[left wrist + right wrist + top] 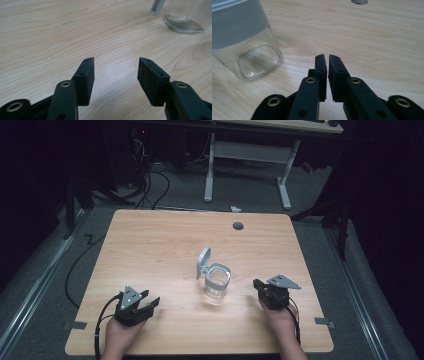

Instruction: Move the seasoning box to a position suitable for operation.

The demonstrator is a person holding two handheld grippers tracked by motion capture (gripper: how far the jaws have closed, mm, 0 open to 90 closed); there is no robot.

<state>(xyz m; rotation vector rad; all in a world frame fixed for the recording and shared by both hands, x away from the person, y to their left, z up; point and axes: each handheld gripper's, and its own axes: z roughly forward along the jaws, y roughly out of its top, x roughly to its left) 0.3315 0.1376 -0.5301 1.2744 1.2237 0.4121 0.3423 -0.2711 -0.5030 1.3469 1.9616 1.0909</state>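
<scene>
- While both hands rest low on the near part of the table, the left gripper has its two black jaws standing well apart, with nothing but bare wood between them.
- The right gripper has its jaws drawn almost together, a thin slit left between the pads, gripping nothing.
- A clear glass jar stands upright near the middle of the table, between the two grippers and closer to the right one.
- The jar has a grey band round its top, and its grey hinged lid stands open, tilted up on the jar's left side.
- In the right gripper view the jar sits just beside the jaws, to their left, not touching them.
- A small round hole sits near the table's far edge.
</scene>
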